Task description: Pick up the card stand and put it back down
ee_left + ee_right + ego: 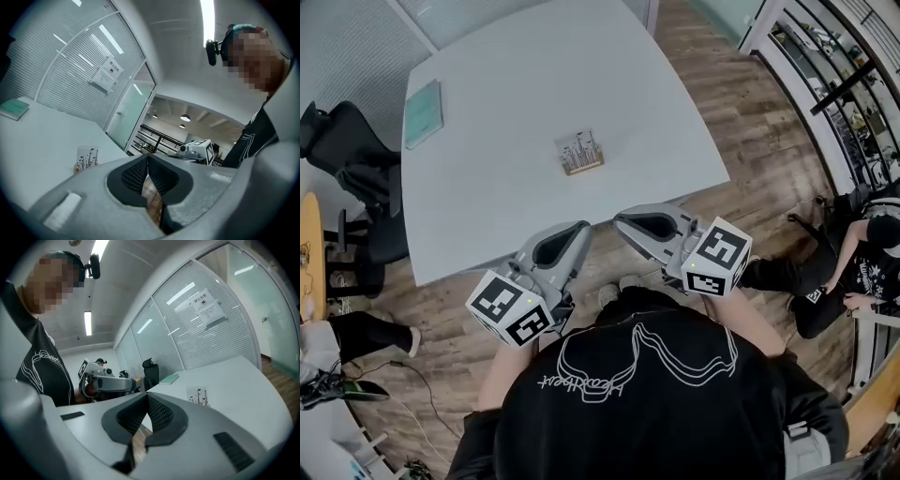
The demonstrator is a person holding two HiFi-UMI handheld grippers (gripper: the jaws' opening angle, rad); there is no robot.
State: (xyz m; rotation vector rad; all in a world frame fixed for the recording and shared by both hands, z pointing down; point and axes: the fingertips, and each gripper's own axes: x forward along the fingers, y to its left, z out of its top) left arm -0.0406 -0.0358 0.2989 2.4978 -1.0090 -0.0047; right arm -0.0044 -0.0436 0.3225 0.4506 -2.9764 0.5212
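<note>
The card stand [580,153], a small wooden base with a white printed card upright in it, stands near the middle of the white table [506,187]. It also shows in the left gripper view [86,157] and the right gripper view [198,395]. Both grippers hang off the table's near edge, in front of the person's chest. My left gripper [584,228] is shut with nothing between its pads [138,173]. My right gripper [619,219] is also shut and empty [146,397]. Their tips point toward each other, well short of the stand.
A teal book [423,113] lies at the table's far left. A black office chair [352,164] stands left of the table. A person [853,267] sits on the wooden floor at the right, beside shelving [834,84]. Glass walls with blinds [70,61] lie beyond the table.
</note>
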